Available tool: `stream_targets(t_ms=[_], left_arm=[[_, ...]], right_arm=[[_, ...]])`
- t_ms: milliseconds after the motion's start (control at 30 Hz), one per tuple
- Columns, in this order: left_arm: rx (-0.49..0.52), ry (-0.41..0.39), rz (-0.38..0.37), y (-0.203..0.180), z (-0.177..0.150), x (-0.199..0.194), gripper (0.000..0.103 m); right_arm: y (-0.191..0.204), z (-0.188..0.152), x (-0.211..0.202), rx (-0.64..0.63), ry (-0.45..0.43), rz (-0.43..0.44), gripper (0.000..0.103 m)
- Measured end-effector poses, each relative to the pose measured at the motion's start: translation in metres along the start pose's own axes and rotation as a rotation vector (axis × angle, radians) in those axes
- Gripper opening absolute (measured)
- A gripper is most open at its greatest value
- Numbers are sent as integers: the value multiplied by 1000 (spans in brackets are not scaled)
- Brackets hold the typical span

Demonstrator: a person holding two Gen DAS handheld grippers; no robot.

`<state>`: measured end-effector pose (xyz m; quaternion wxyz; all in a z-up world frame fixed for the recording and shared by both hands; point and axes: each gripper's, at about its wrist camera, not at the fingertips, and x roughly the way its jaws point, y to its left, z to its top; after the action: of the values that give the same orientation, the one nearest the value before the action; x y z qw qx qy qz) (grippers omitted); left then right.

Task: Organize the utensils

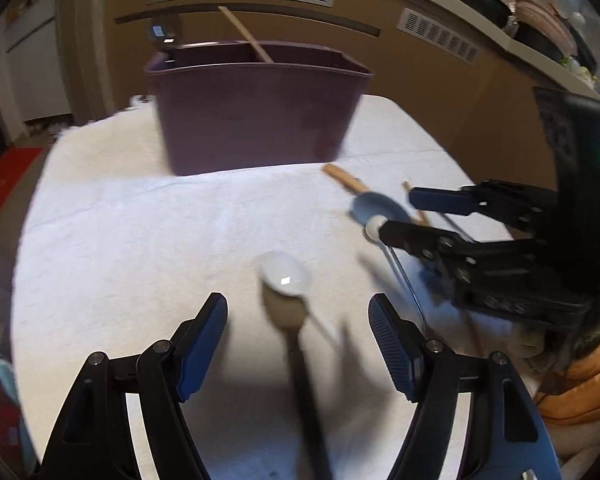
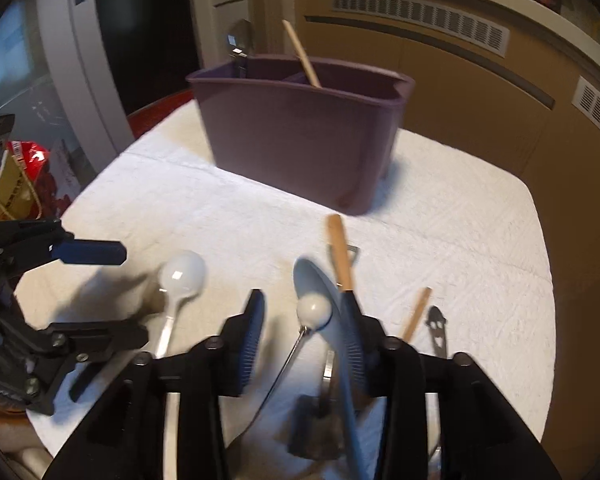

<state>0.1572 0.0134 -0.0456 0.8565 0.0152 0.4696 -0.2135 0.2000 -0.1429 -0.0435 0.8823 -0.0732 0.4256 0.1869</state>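
Left wrist view: white spoon point(image 1: 285, 276) on desk point(image 1: 120, 220), bowl toward purple caddy point(image 1: 256, 108), handle running back between open left gripper point(image 1: 298, 314) jaws. Right gripper point(image 2: 300, 322) jaws open around blue spoon point(image 2: 320, 292).

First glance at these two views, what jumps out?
The purple bin dominates, standing at the far side of the white cloth with a wooden stick leaning out of it. Nearer, loose utensils lie on the cloth: a white spoon between the open left gripper fingers, and a blue spoon by the open right gripper.
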Motion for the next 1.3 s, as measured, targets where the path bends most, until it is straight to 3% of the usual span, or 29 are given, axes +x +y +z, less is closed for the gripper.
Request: stream_targets(t_ms=[33,133,267,467,567,633,800,1033,1100,1200,1300], left_arm=[[-9,-2,16,5,-3,-3,70],[-35,-3,82,22,-13,-9,72],[-75,8,121,42,-28,-9,73],[-121,-1,89,57,-39,-11,74],[-126,-8,70,58,-41,-12,74],[-122,-7,61,57,-41,-12,74],[-79,-3,27,42,-38,-13,74],[44,5,17,-1,-13,-2,72],[45,18,18,-7,-6,6,61],[38,60,39,-15,4,22,55],[30,105,108,-18,8,39,55]], right_arm=[[7,1,-2,-8,-13,25,58],[32,3,-1,-38,-7,108,58],[63,5,18,-66,39,128,58],[73,11,54,-36,111,119,48],[82,9,62,-84,113,58,33],[84,8,60,-89,112,53,32],[69,4,34,-82,70,10,32],[8,-6,-5,45,6,-118,32],[-8,-13,-14,85,-12,-140,32],[-24,-24,-19,126,-25,-140,33],[-34,-36,-18,152,-30,-129,33]])
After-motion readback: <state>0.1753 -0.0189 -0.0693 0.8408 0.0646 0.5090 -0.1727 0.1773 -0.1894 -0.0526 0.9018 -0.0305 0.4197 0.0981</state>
